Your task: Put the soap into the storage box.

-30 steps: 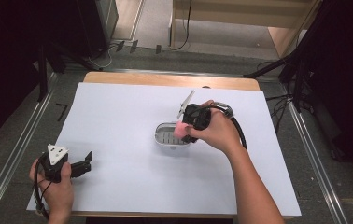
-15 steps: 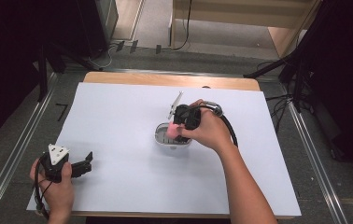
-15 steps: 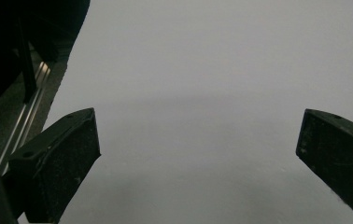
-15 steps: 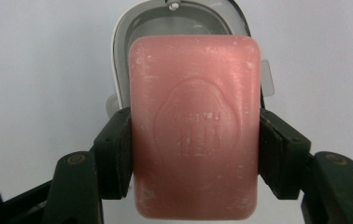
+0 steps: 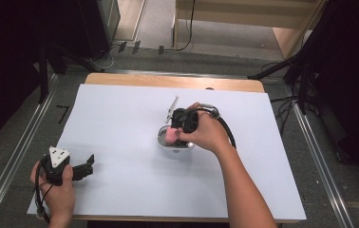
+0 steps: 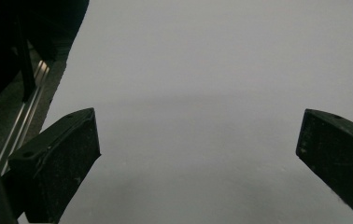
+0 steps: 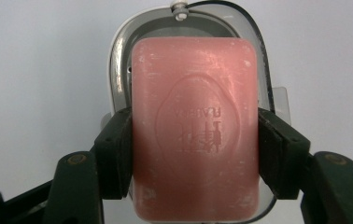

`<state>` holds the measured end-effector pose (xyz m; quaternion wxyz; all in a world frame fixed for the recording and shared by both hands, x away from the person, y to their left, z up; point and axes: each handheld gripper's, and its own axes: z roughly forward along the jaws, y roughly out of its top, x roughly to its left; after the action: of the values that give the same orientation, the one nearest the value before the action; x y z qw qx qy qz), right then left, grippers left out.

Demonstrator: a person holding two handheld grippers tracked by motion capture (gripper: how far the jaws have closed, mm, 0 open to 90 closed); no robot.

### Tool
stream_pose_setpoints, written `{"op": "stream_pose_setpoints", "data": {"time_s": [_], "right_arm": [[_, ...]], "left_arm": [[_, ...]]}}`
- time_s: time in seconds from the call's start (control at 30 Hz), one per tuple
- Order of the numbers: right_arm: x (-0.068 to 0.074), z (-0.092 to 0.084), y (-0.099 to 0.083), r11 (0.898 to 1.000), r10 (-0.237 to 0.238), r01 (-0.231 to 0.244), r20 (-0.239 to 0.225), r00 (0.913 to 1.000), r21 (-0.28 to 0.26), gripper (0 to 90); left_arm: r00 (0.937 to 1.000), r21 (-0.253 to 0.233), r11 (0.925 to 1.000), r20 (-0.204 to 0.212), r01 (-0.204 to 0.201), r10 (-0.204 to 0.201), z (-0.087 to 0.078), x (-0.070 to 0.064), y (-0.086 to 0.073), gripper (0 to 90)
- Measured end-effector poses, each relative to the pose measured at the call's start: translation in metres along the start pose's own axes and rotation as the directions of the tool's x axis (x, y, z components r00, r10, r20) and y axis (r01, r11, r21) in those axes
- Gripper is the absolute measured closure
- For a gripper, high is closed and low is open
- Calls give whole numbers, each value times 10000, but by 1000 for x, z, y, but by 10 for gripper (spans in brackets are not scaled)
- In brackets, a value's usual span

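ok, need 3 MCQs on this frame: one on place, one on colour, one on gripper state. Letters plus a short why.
1. Where is the soap bar?
A. directly over the soap dish
B. beside the left gripper
C. off the table

2. What colour is the soap bar?
A. white
B. green
C. pink

3. How do the left gripper's jaws stand?
A. shut on the bar
B. wide apart, nothing between
C. shut on a cable

Key: 1 A, the dish rim frames the bar in the right gripper view. 2 C, it is plainly pink in both views. 3 B, only bare white sheet lies between them, while the right gripper clamps the bar.
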<state>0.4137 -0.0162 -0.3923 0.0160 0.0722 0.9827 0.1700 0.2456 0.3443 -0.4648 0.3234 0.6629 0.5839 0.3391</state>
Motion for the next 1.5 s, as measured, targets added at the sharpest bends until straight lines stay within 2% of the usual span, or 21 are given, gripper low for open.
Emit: {"op": "stream_pose_setpoints", "data": {"time_s": [0.4,0.53,0.6,0.97,1.1,1.3,1.5], "right_arm": [[-1,4,0,9999,132,-133,-124,9998,-81,380],[-2,-2,0,9982,182,-185,-57,9998,-574,346],[-2,-3,-1,9980,236,-237,-26,9997,-586,348],[-3,-11,-13,9901,1030,-1018,68,9947,-966,341],[-4,-12,-21,9859,1323,-1292,231,9909,-1061,290],[-3,-13,-34,9827,1621,-1593,220,9865,-943,204],[-3,-15,-46,9755,1930,-1927,-79,9812,-1059,187]], "left_arm": [[10000,21,10000,3,-15,15,0,0,0,0],[10000,20,10000,0,-7,7,1,0,0,0],[10000,26,10000,4,-7,7,0,0,0,0],[10000,38,10000,16,-17,17,0,0,0,0],[10000,20,10000,24,-18,18,0,0,0,0],[10000,10,10000,21,-23,23,0,0,0,0],[10000,16,10000,30,-13,13,0,0,0,0]]}}
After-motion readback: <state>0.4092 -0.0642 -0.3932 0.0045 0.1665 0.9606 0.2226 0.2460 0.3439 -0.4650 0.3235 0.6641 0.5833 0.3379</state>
